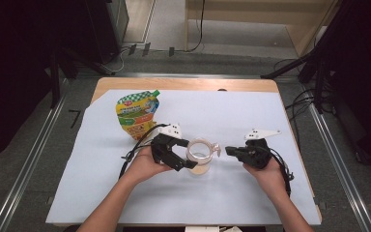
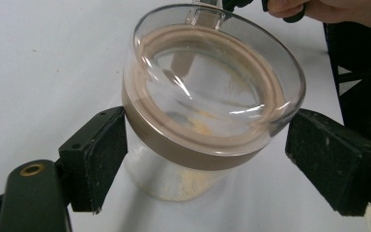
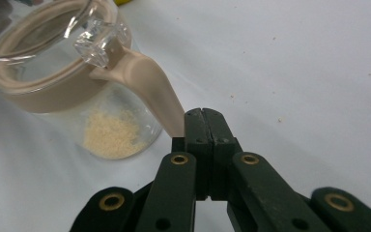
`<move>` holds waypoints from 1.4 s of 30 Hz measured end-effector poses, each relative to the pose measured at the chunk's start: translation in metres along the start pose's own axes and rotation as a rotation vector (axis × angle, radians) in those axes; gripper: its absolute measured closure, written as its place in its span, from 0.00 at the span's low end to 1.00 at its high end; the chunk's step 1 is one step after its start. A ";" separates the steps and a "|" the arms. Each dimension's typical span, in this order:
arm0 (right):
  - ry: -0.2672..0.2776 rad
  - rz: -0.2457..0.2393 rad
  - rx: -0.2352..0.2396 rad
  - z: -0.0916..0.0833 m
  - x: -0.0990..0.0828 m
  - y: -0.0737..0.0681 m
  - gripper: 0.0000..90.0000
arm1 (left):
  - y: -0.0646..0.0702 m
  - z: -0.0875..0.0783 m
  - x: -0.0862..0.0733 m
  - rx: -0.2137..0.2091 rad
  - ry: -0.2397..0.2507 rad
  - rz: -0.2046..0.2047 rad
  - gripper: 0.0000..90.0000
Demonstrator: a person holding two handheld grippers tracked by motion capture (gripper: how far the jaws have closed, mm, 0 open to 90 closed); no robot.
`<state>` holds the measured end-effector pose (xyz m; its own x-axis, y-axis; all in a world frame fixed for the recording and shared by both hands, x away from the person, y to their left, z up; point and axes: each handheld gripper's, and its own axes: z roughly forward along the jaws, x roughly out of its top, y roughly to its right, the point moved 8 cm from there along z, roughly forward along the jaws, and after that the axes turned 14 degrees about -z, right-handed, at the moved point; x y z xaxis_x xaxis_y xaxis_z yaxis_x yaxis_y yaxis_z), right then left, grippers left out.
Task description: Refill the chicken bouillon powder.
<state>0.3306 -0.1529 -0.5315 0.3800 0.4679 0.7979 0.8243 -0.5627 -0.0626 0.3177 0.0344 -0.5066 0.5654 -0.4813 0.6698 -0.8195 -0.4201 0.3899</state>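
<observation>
Left gripper (image 1: 178, 153) is open around my jar (image 2: 207, 101); right gripper (image 1: 232, 151) is closed beside the latch (image 3: 147, 89), which could tip it.

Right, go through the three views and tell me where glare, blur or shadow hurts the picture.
High view: evenly lit table, dark surroundings, jar small and soft. Left gripper view: window-like glare streaks across the glass lid, near claw pads slightly blurred, soft shadow under the jar. Right gripper view: the jar's clear lid tab glints, left edge overexposed, closed claw sharp.
</observation>
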 end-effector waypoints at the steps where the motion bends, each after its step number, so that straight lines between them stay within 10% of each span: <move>1: -0.008 -0.002 -0.003 0.002 -0.001 0.000 1.00 | 0.001 0.001 0.000 0.003 0.003 0.004 0.16; 15: -0.036 -0.019 -0.006 0.018 -0.004 -0.009 1.00 | 0.003 0.018 0.004 0.075 0.013 0.057 0.11; 42: -0.035 -0.014 -0.011 0.018 -0.004 -0.011 1.00 | 0.014 0.006 0.027 0.050 0.048 0.052 0.09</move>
<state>0.3279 -0.1363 -0.5449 0.3830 0.4994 0.7771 0.8252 -0.5630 -0.0448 0.3220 0.0109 -0.4866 0.5162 -0.4666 0.7183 -0.8412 -0.4337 0.3228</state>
